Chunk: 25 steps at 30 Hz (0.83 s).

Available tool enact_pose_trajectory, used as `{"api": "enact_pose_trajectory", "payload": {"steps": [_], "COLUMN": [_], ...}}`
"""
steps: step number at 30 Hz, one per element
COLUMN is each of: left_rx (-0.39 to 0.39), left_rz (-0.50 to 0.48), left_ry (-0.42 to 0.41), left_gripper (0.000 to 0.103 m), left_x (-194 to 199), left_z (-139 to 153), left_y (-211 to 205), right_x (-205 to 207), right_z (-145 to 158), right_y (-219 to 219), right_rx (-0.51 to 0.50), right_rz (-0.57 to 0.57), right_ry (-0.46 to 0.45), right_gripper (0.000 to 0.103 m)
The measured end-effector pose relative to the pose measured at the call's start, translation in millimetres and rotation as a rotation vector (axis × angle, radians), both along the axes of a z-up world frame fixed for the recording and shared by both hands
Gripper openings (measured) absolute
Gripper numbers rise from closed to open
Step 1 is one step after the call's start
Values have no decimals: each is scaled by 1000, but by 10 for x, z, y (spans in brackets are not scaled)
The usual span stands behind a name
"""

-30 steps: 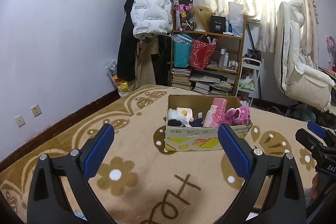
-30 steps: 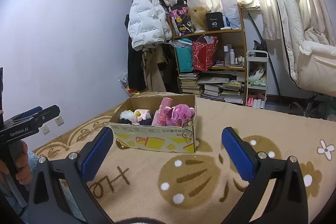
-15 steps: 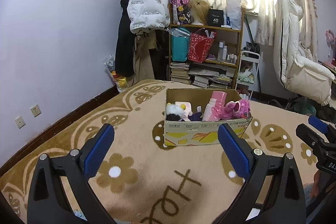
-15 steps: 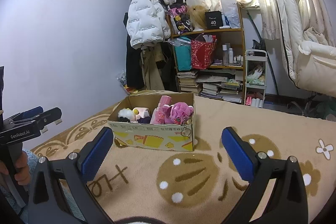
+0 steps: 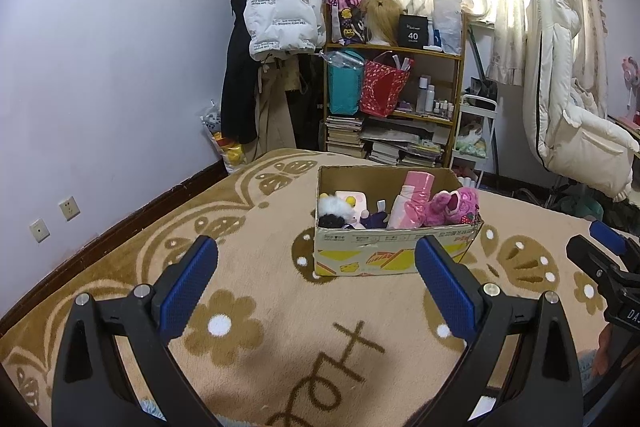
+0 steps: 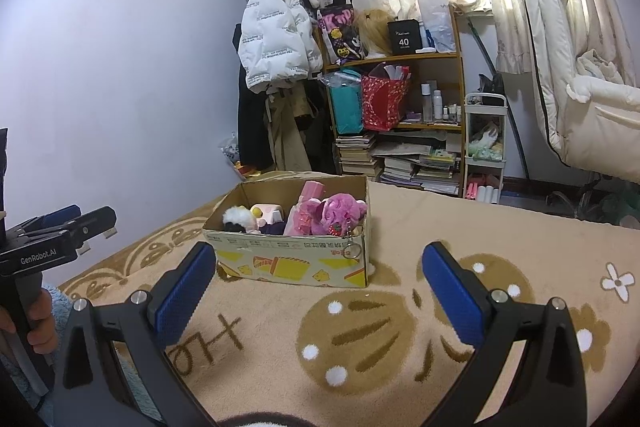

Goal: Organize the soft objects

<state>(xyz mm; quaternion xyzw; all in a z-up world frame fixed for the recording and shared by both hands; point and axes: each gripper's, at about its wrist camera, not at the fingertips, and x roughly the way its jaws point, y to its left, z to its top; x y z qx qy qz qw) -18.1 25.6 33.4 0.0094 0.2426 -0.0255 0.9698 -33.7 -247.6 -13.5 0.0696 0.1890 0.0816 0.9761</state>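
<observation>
Over the patterned blanket [image 5: 280, 339] both grippers hang with nothing in them. The left gripper [image 5: 316, 287] has its blue pads [image 5: 188, 285] spread wide, and the right gripper [image 6: 318, 291] is spread just as wide; bare blanket lies between each pair of fingers. From the left gripper, the cardboard box [image 5: 384, 259] sits at about 12 o'clock, its near wall just past the fingertips; from the right one it sits nearer 11 o'clock, well short of the pads. Inside, soft toys crowd together: a pink plush [image 6: 336, 213] against the right wall, a white-and-black fluffy one [image 6: 236, 217] at the left end. What fills the box's bottom is hidden by its front wall. Open blanket runs around the box on every side I can see. Beyond, at 12 o'clock, stands a cluttered bookshelf [image 5: 400, 99]; a white padded chair [image 5: 568, 115] is cut off at 2 o'clock.
</observation>
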Motion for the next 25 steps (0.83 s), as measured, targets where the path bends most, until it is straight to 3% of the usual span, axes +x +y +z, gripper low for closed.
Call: {"api": "enact_pose_trajectory", "payload": {"steps": [25], "left_rx": [22], "left_rz": [-23], "left_ry": [19], "left_gripper": [98], "left_x": [87], "left_z": [-53], "left_y": [13], "right_x": [-15], "right_z": [4], "right_y": [-24], "right_rx": [3], "right_rz": [-4], "right_ry": [0], "right_gripper": [103]}}
